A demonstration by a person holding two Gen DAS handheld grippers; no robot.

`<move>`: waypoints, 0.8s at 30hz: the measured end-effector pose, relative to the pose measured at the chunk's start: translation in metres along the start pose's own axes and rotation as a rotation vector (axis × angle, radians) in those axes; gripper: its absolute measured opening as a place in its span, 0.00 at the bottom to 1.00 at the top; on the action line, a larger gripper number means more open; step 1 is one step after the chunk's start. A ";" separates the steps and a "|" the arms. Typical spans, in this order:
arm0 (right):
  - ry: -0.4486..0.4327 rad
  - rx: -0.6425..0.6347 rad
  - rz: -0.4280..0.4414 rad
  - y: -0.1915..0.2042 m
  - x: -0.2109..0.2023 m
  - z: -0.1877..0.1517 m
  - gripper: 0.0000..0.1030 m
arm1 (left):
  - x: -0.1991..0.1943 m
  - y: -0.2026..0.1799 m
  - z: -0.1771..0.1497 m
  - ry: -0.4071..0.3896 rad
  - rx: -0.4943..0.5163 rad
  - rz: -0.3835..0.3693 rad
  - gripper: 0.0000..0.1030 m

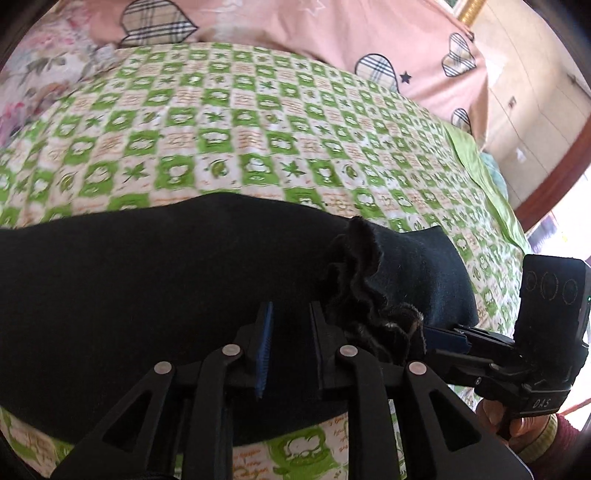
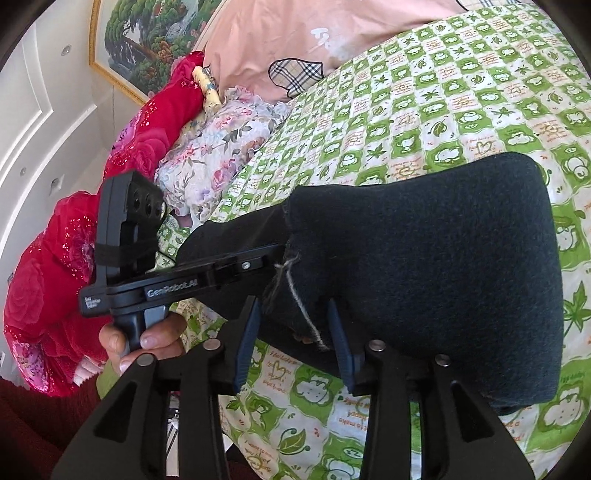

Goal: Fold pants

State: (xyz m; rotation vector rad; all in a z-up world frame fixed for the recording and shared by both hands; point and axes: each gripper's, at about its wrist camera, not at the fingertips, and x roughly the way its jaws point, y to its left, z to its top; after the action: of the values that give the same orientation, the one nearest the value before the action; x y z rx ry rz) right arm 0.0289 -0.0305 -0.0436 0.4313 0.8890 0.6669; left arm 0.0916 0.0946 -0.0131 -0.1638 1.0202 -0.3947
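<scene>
I am working over a bed, its green-and-white checked sheet (image 1: 258,122) spread flat, with a pink duvet (image 1: 332,33) bunched along the far edge. From the right wrist I also see a floral pillow (image 2: 221,144) and a red blanket (image 2: 48,266) off to the left of my fingers, below a framed landscape painting (image 2: 147,37) on the wall.

The black pants (image 1: 129,280) lie across the sheet directly ahead of both sets of fingers, apparently folded into a thick band.

My left gripper (image 1: 291,332) has its blue-padded fingers a narrow gap apart over the black cloth; I cannot tell whether any fabric is pinched between them. Just right of those fingers, a ruffled, frayed edge of the pants bunches up.

My right gripper (image 2: 295,325) stands moderately open, a seamed fold of cloth with loose white thread lying between the pads without being clamped.
</scene>
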 end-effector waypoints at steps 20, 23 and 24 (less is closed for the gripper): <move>-0.011 -0.089 0.029 0.034 0.005 0.011 0.60 | -0.078 0.070 -0.066 -0.150 -0.382 0.124 0.55; -0.002 -0.091 0.031 0.035 0.010 0.011 0.60 | -0.090 0.085 -0.079 -0.164 -0.442 0.163 0.60; 0.002 -0.093 0.032 0.036 0.012 0.011 0.60 | -0.094 0.092 -0.083 -0.165 -0.466 0.173 0.61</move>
State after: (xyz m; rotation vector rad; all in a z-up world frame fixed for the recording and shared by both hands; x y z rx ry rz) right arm 0.0302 0.0029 -0.0223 0.3624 0.8509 0.7355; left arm -0.0002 0.2206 -0.0104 -0.5143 0.9409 0.0204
